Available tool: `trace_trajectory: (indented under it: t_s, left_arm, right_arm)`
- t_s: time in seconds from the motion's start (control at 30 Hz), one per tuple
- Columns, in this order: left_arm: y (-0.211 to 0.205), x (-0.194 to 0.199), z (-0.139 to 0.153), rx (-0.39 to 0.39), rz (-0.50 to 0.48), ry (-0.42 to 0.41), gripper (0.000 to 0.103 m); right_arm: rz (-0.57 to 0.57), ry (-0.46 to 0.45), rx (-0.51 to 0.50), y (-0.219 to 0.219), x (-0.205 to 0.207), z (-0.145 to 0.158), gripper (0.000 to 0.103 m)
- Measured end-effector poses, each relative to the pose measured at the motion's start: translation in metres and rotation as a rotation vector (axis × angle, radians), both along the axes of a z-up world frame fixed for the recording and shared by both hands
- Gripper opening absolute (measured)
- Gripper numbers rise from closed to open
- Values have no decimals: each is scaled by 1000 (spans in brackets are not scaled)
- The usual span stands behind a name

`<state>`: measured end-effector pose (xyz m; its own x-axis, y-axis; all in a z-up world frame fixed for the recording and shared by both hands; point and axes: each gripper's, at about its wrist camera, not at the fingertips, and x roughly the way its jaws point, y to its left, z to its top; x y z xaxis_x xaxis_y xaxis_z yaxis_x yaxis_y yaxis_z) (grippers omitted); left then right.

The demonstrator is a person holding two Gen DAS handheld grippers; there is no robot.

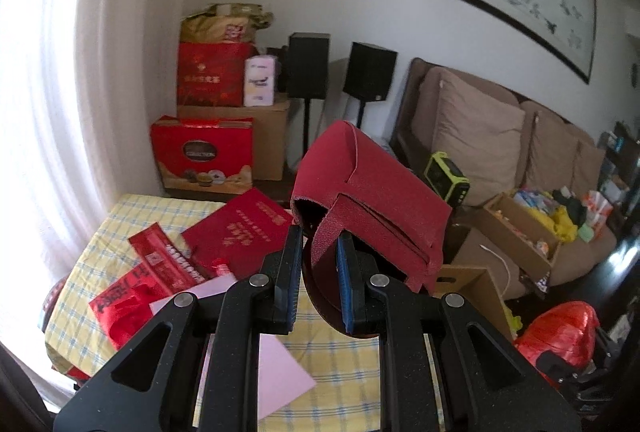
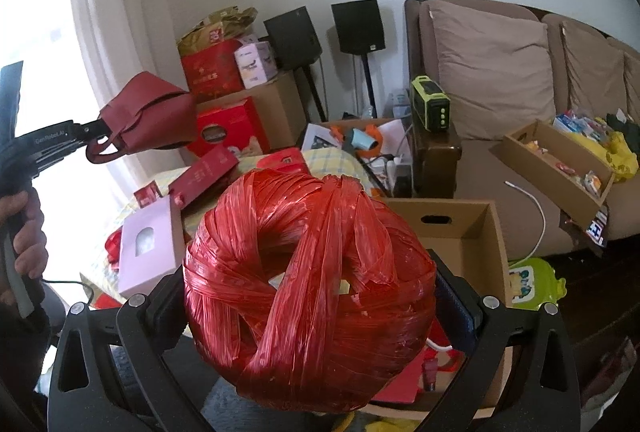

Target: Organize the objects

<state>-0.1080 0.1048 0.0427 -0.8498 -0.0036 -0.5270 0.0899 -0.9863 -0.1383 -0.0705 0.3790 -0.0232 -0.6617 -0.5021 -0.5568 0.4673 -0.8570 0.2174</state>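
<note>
— Start at the window side. What's the left gripper (image 1: pixel 318 252) got?

— A dark red leather pouch (image 1: pixel 372 200). Its jaws are nearly together, pinching a strap or flap at the pouch's lower edge, and the pouch hangs in the air above the table with the yellow checked cloth (image 1: pixel 340 364). From the other side you can see the pouch (image 2: pixel 150 112) out at the end of the gripper, with the person's hand (image 2: pixel 26 232) round the handle.

— And under it, on the cloth?

— Red envelopes and packets (image 1: pixel 160 268) lying loose, a red folder (image 1: pixel 240 232) further back, and a pale pink sheet (image 1: pixel 276 364) nearest the gripper. Behind the table, red gift boxes (image 1: pixel 204 156) stacked on brown cartons against the wall.

— Moving across?

— The right gripper (image 2: pixel 312 296) is spread wide, its two fingers pressed to either side of a big ball of red plastic twine (image 2: pixel 310 292). It's held up off everything, nothing under it touching as far as I can see. Just beyond it sits an open cardboard box (image 2: pixel 460 232), beside the table's right end; a pink box (image 2: pixel 150 244) lies on the table to the ball's left.

— Further right?

— A green and black unit (image 2: pixel 430 104) on a dark side table, then the brown sofa (image 2: pixel 492 72) with a shallow cardboard tray (image 2: pixel 560 160) of odds and ends on its seat
</note>
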Motion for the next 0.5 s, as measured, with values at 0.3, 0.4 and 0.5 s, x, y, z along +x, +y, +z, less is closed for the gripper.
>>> trace_trajectory:
  t_s: [0.3,0.4,0.5]
  left_arm:
    - [32,-14,-4,-3,-46,-20,15]
    - [41,-16,-5,-5,-62,-19,15]
    - [48,-17,-5,-4,-73,-16,15]
  right_arm:
    - [-40,-3,-19,16,-3,1,102]
    - [-49,-8,-18,19,-6,0,102]
    - [-87,0,25,23,-7,-1,102]
